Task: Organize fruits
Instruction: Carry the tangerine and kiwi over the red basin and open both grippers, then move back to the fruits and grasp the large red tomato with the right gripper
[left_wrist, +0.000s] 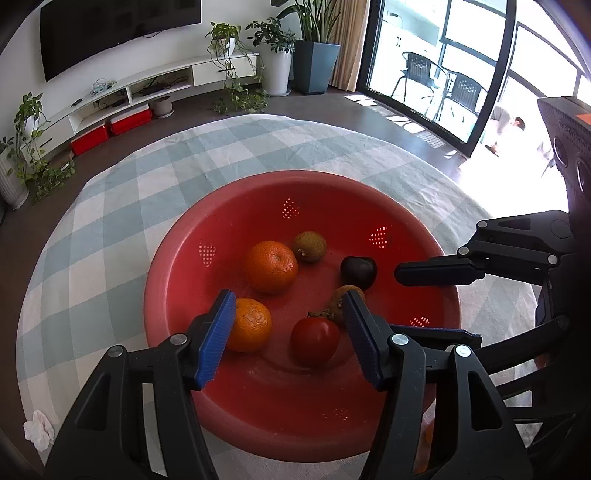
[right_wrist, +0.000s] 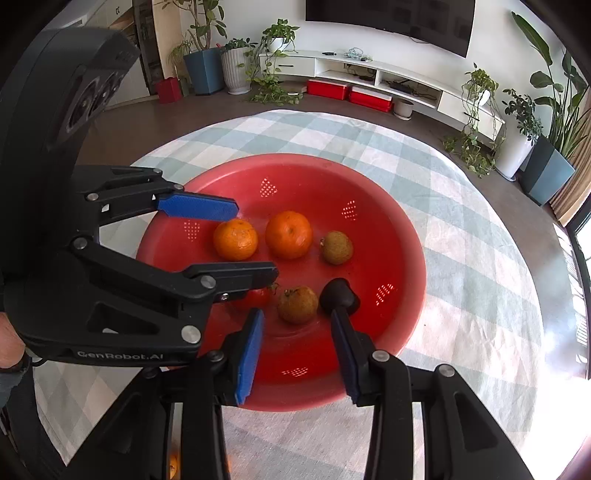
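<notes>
Left wrist view: the fruits are seen lying in the red bowl (left_wrist: 177, 258) on the checked worktop (left_wrist: 110, 206). Nothing is held; both the left gripper (left_wrist: 290, 334) and right gripper (right_wrist: 297, 350) are parted. Each should be lifted straight up, since the tomato (left_wrist: 315, 340) and oranges (left_wrist: 271, 266) sit close.

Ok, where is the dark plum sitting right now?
In the left wrist view the dark plum lies in the red bowl, right of the upper orange, just off the right gripper fingertip; no pads touch it.
</notes>
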